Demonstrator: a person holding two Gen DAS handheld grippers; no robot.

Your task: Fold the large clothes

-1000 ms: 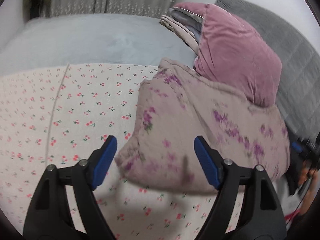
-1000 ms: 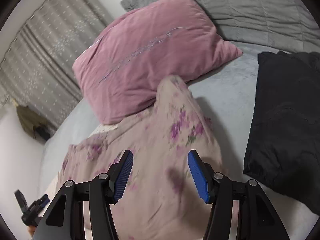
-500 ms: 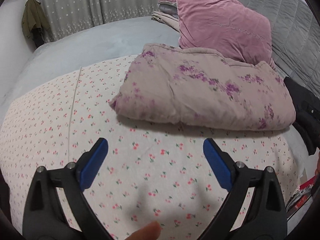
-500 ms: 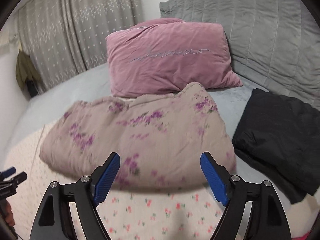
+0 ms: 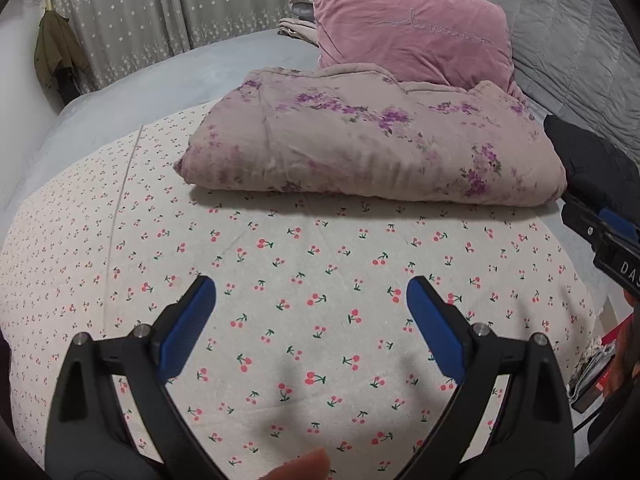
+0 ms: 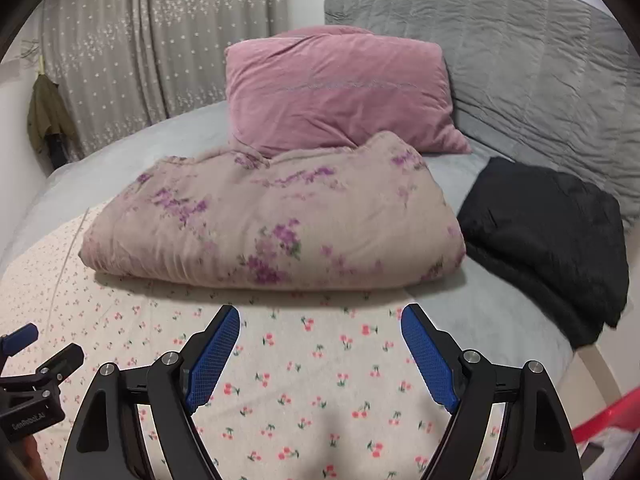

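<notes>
Now, left wrist view:
Left gripper (image 5: 311, 312): released, jaws wide apart, hovering above the cherry-print sheet (image 5: 280, 280).
Folded floral garment (image 5: 372, 148): at 12 o'clock of the jaws, lying on the sheet's far edge, touching the pink pillow (image 5: 412, 36) behind it.

Right wrist view:
Right gripper (image 6: 320, 340): released, holding nothing.
Folded floral garment (image 6: 272, 220): at 12 o'clock.
Black garment (image 6: 552, 240): at 2 o'clock, beside the floral one.
Left gripper (image 6: 24, 372): at 9 o'clock.

Bedroom scene: grey bed (image 6: 132, 148) with quilted grey headboard (image 6: 532, 64), pink velvet pillow (image 6: 340, 92) leaning against it. Behind, grey star-patterned curtains (image 5: 160, 20) beside a white wall (image 6: 16, 140), with an olive garment (image 5: 56, 50) hanging there. Soft, even indoor light.
</notes>
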